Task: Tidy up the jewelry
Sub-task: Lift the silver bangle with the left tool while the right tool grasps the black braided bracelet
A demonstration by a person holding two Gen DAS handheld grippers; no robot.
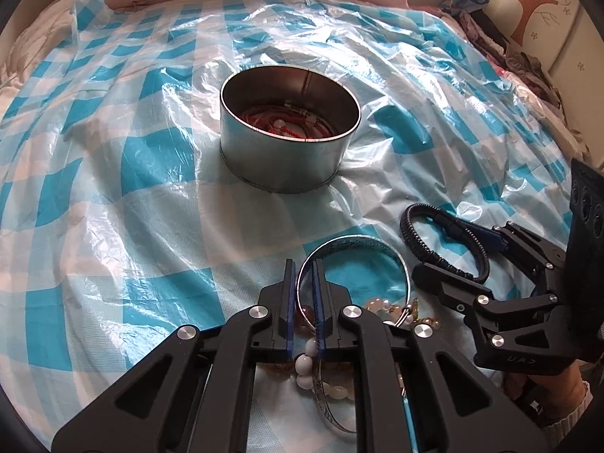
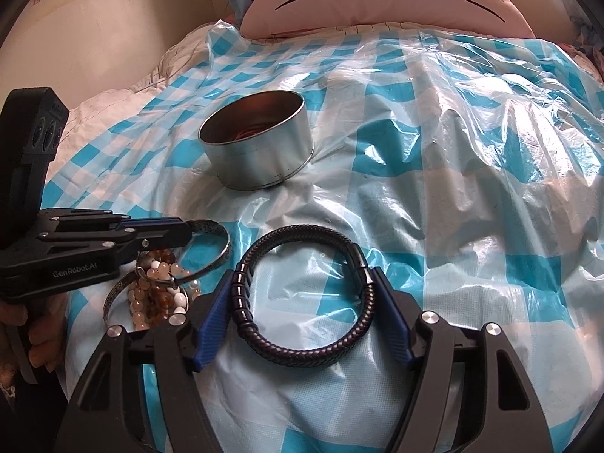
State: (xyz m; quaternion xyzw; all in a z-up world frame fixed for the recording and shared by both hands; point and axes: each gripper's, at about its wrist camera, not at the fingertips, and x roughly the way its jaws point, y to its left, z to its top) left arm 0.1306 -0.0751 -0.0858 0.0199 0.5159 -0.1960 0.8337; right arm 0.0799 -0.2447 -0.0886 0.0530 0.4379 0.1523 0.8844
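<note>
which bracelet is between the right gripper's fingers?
The black braided bracelet: the right gripper has a finger on each side of it. The silver bangle is pinched by the left gripper; the bead bracelets lie loose.

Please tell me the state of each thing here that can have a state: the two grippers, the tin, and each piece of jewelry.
Left gripper: shut on the silver bangle.
Right gripper: open, fingers either side of the black bracelet.
Round tin: upright, no lid on it, red cord jewelry inside.
Silver bangle: pinched at its rim.
Black bracelet: lying flat on the sheet, clasp closed.
Bead bracelets: heaped loose under the bangle.
</note>
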